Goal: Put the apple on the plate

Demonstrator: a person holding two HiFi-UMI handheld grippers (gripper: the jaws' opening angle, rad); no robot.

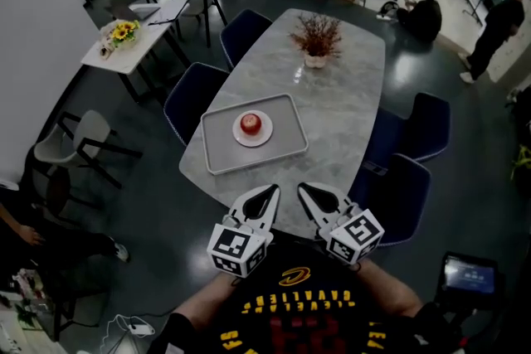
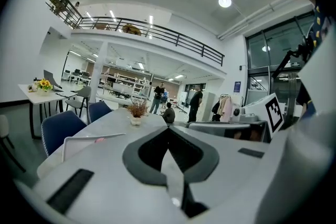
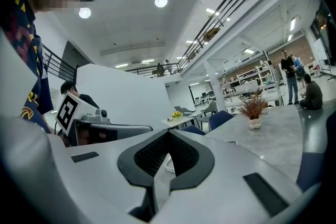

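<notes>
A red apple (image 1: 250,123) sits on a small white plate (image 1: 264,137) in the middle of a grey tray (image 1: 217,152) on the marble table (image 1: 340,112). Both grippers hang side by side over the table's near edge, close to the person's chest and well short of the tray. My left gripper (image 1: 271,191) (image 2: 168,129) is shut with nothing in it. My right gripper (image 1: 303,188) (image 3: 168,134) is also shut and empty. In the left gripper view only the tray (image 2: 84,139) shows as a thin rim; the apple is barely visible there.
A potted dried plant (image 1: 315,39) stands at the table's far end. Blue chairs (image 1: 192,95) (image 1: 419,128) line both sides. A side table with sunflowers (image 1: 123,32) is at the left. Several people (image 1: 419,12) are at the back right.
</notes>
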